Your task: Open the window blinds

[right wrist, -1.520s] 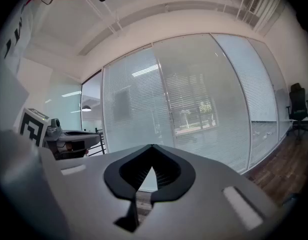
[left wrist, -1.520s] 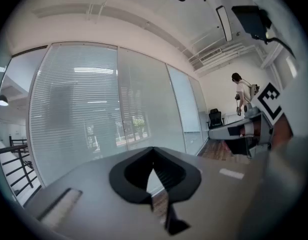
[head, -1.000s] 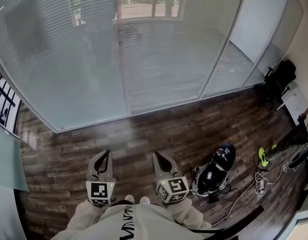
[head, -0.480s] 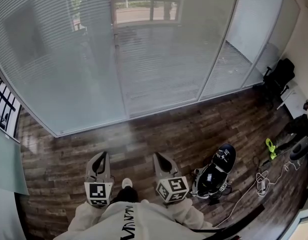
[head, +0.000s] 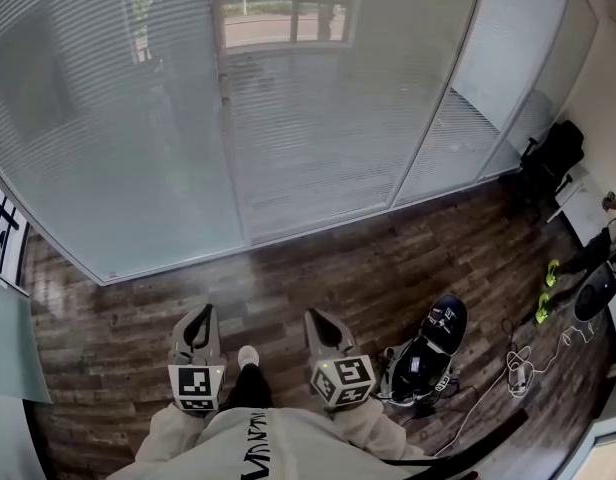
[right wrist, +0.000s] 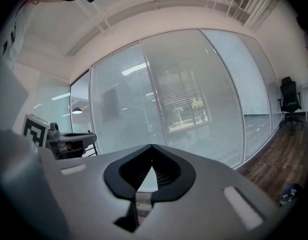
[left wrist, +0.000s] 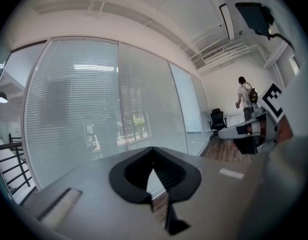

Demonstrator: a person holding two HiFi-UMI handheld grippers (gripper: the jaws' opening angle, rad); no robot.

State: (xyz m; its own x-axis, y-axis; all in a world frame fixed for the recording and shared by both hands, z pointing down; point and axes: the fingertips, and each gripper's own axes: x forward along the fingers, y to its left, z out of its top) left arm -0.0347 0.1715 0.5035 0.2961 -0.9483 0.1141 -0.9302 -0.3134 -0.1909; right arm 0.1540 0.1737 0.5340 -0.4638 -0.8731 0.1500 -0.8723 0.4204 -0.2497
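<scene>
Left gripper: jaws closed tip to tip, nothing between them. Right gripper: likewise closed and empty. Both were held low in front of the person, side by side, pointing toward the window blinds and well apart from them. The blinds hung lowered across the glass wall, slats level, with trees showing faintly through. Wood floor: ran from the foot of the blinds back to the person. Black bag: lay on the floor, well back from the blinds. Black office chair: stood near the blinds' right end.
</scene>
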